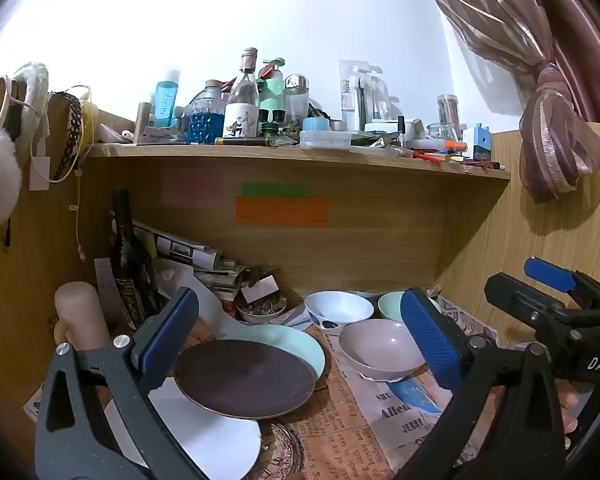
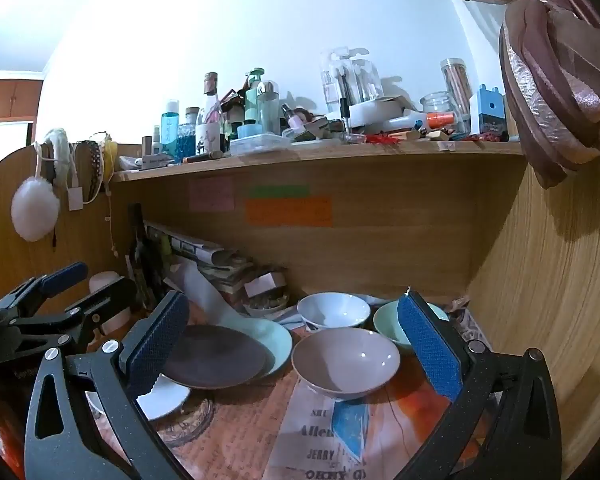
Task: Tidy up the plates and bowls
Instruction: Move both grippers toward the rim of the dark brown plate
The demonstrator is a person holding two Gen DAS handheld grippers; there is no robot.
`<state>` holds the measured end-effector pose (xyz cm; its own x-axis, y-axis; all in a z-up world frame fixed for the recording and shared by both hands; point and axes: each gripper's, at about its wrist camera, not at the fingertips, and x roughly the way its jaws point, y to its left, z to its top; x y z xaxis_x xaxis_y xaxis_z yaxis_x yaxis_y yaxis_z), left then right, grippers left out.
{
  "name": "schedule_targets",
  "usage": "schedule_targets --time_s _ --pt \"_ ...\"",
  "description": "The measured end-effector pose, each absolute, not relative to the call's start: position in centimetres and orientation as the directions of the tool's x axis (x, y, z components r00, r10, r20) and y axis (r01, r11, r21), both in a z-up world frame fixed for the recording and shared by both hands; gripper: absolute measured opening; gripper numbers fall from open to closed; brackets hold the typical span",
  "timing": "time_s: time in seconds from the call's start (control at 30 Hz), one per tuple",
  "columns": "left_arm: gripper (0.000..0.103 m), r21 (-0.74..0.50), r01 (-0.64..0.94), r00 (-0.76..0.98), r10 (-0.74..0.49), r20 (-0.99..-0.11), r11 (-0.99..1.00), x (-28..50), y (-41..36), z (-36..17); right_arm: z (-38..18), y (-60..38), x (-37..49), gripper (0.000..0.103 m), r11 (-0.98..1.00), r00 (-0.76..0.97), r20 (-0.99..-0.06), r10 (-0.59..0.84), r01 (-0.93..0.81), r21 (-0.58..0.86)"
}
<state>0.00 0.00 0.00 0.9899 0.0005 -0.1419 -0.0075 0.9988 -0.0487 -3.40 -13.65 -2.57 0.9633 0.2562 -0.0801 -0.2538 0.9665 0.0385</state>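
On a newspaper-covered desk lies a dark brown plate (image 1: 244,378) (image 2: 216,356), overlapping a pale teal plate (image 1: 300,340) (image 2: 276,340) and a white plate (image 1: 204,436) (image 2: 164,398). To their right stand three bowls: white (image 1: 338,308) (image 2: 334,310), green (image 1: 390,306) (image 2: 390,326) and pinkish-grey (image 1: 380,346) (image 2: 346,360), the nearest. My left gripper (image 1: 299,298) (image 2: 106,276) hovers open in front of the plates, holding nothing. My right gripper (image 2: 293,298) (image 1: 510,272) is open and empty too, facing the pinkish-grey bowl.
A cluttered shelf (image 1: 300,154) of bottles and jars overhangs the desk. A dark wine bottle (image 1: 126,248), stacked papers (image 1: 196,256), a small filled dish (image 1: 260,310) and a pale cylinder (image 1: 80,312) crowd the back left. A wooden side wall (image 2: 540,300) and a knotted curtain (image 2: 556,92) close the right.
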Motion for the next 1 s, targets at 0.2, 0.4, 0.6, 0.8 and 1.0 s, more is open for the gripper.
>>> schedule_targets --time_s 0.2,0.4,0.6,0.8,1.0 --pt "0.103 -0.054 -0.007 0.99 0.0 -0.142 0.998 -0.01 0.01 -0.01 -2.84 -13.74 -3.16 0.103 0.965 0.962 -0.077 0.261 -0.258 0.046" --pt "0.103 -0.049 -0.008 0.989 0.001 -0.145 0.999 -0.03 -0.1 -0.04 -2.28 -13.67 -2.75 0.103 0.964 0.96 -0.092 0.264 -0.26 0.054" --pt "0.103 -0.047 -0.006 0.989 -0.001 -0.147 0.999 0.53 0.23 0.13 -2.52 -13.77 -2.53 0.103 0.959 0.956 -0.088 0.28 -0.275 0.069" --pt "0.103 -0.037 -0.005 0.991 -0.001 -0.137 0.999 0.54 -0.16 0.02 -2.52 -13.75 -2.63 0.103 0.96 0.957 -0.081 0.277 -0.272 0.07" --pt "0.103 -0.037 -0.003 0.991 -0.002 -0.133 0.999 0.39 -0.32 0.08 -2.48 -13.83 -2.76 0.103 0.96 0.958 -0.079 0.275 -0.27 0.077"
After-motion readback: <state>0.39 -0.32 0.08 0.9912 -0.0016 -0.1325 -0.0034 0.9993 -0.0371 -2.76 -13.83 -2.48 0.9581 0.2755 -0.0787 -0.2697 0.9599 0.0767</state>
